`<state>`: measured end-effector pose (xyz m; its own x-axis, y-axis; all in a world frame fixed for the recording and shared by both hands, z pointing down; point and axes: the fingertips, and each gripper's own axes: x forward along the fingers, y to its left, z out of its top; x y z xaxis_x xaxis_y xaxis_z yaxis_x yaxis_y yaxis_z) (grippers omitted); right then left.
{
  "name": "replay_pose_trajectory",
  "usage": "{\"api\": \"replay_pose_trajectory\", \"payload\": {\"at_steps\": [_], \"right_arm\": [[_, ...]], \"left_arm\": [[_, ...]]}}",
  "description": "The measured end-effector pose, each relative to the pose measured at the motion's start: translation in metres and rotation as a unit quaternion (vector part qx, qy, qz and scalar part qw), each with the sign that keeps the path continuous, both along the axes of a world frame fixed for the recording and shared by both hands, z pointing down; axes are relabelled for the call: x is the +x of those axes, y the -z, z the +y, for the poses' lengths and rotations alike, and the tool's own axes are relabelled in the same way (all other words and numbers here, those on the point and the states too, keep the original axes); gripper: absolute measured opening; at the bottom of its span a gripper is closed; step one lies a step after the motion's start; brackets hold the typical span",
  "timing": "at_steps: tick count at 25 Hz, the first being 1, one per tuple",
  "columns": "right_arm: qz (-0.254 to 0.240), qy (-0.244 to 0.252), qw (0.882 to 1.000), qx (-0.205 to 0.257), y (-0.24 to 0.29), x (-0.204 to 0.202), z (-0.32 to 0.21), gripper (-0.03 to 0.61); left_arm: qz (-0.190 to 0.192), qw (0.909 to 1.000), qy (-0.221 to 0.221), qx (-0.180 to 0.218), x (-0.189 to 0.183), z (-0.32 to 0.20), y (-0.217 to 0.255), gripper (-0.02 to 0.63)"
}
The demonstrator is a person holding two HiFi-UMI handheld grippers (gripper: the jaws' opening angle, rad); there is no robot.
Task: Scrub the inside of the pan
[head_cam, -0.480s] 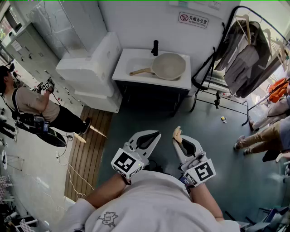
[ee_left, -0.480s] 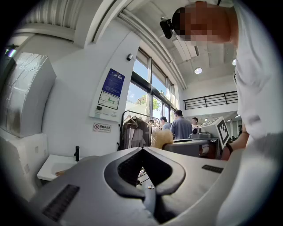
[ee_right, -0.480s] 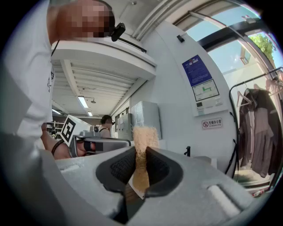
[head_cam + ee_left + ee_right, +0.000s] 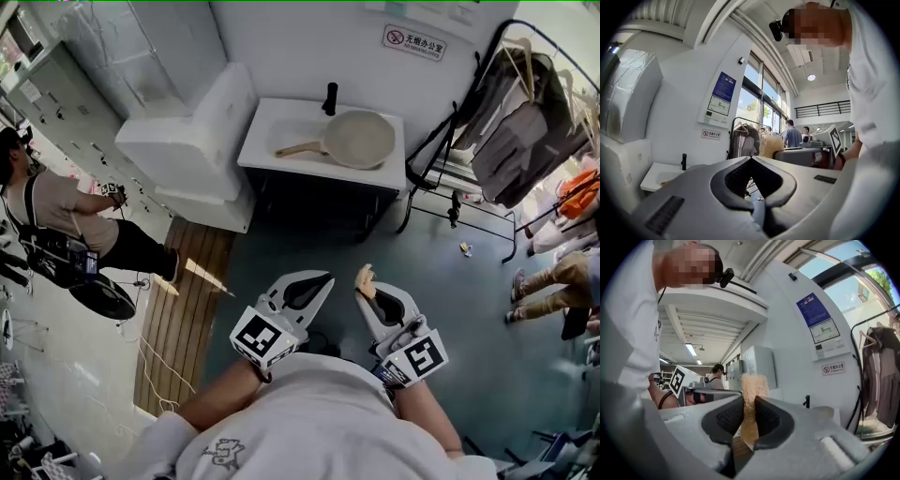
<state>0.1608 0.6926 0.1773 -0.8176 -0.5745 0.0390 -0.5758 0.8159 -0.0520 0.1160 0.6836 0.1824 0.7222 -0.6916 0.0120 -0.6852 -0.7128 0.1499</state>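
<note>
A beige pan (image 4: pixel 361 138) with a wooden handle (image 4: pixel 298 148) lies in the white sink unit (image 4: pixel 267 127) against the far wall, beside a black tap (image 4: pixel 330 97). Both grippers are held level close to my body, well short of the sink. My left gripper (image 4: pixel 324 277) is shut with nothing in it; in the left gripper view its jaws (image 4: pixel 751 159) meet at the tip. My right gripper (image 4: pixel 364 281) is shut on a tan scrubbing sponge (image 4: pixel 366 275), which sticks up between the pads in the right gripper view (image 4: pixel 750 397).
A white wrapped unit (image 4: pixel 192 141) stands left of the sink. A clothes rack (image 4: pixel 525 112) with hanging garments is at the right. A person (image 4: pixel 66 220) with gear stands at the left, near a strip of wooden decking (image 4: pixel 183 309). Other people's legs (image 4: pixel 548 281) show at the right.
Both grippers stay where they were. The person at the left has lowered an arm and the people at the right have shifted; the view has drifted slightly.
</note>
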Motion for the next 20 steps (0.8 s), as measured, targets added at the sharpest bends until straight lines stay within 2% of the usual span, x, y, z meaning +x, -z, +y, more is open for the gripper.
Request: {"api": "replay_pose_trajectory", "payload": {"at_steps": [14,20], "right_arm": [[0.006,-0.014,1.0,-0.006,0.007,-0.114,-0.091,0.054],[0.015,-0.013,1.0,-0.007,0.006,-0.147,-0.12,0.054]], "left_arm": [[0.014,0.9984,-0.055,-0.004,-0.097,-0.076,0.006,0.002],[0.024,0.9981,-0.055,-0.012,-0.13,-0.109,0.006,0.002]]}}
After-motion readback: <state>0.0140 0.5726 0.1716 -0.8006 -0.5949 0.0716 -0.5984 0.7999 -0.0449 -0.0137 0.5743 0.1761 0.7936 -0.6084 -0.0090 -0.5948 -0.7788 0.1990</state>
